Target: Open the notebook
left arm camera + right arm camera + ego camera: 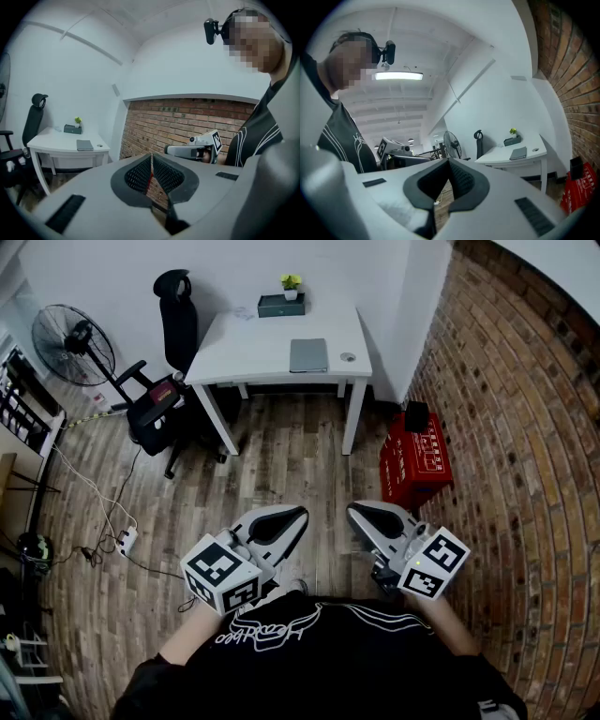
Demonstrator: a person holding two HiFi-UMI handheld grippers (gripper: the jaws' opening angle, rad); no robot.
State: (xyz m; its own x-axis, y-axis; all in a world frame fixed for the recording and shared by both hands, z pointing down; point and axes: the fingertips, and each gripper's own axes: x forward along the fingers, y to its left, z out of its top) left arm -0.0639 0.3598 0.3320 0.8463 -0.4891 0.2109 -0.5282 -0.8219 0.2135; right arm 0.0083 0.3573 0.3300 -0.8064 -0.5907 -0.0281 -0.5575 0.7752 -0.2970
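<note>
The grey notebook (pixel 308 354) lies closed on the white desk (pixel 253 348) far ahead of me; it also shows small in the left gripper view as the notebook (pixel 85 145) and in the right gripper view as the notebook (pixel 518 153). Both grippers are held close to my body, well short of the desk. My left gripper (pixel 299 515) is shut with nothing in it, its pads meeting at the tip (pixel 151 157). My right gripper (pixel 353 510) is likewise shut and empty (pixel 449 161).
A green box with a small plant (pixel 281 304) stands at the desk's back edge. A black office chair (pixel 173 381) and a fan (pixel 73 343) are left of the desk. A red crate (pixel 417 460) sits by the brick wall (pixel 506 409) on the right. Cables (pixel 103 512) run over the wooden floor.
</note>
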